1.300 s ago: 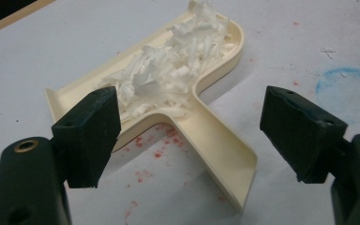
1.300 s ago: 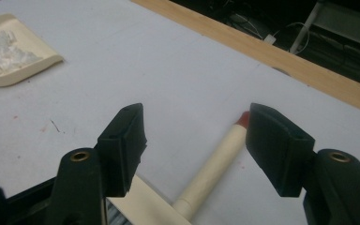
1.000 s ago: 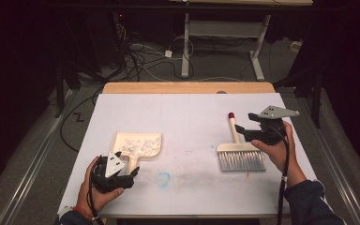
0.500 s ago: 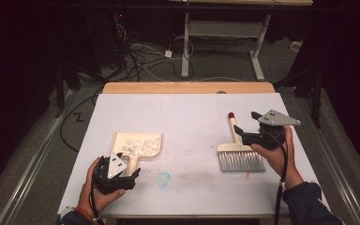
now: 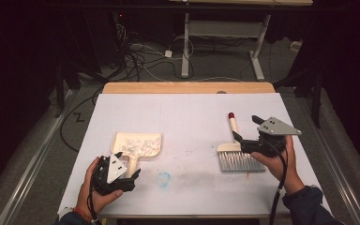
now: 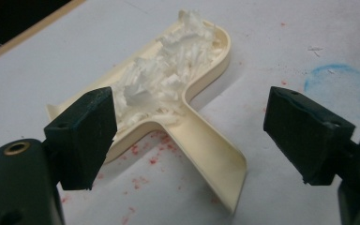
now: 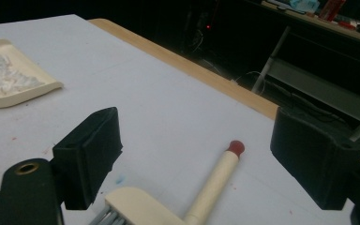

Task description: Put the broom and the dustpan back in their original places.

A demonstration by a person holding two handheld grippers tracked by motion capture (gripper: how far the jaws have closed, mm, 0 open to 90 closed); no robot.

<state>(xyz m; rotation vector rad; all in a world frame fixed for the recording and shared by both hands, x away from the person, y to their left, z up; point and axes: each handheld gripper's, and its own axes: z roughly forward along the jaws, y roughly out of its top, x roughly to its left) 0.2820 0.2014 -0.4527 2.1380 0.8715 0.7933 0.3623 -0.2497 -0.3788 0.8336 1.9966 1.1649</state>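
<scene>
Dustpan: cream, flat on the bench at its left side, white shreds heaped in its tray.
Left gripper: jaws wide apart, set either side of the dustpan's handle, not touching it.
Brush: cream, red-tipped handle, lying on the bench's right side, grey bristles toward the person.
Right gripper: jaws spread, handle between them, no contact.

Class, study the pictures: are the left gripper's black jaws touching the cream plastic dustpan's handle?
Apart. In the left gripper view, the left gripper stands open, with bare white table visible between each jaw and the cream plastic dustpan, whose handle lies between them.
</scene>
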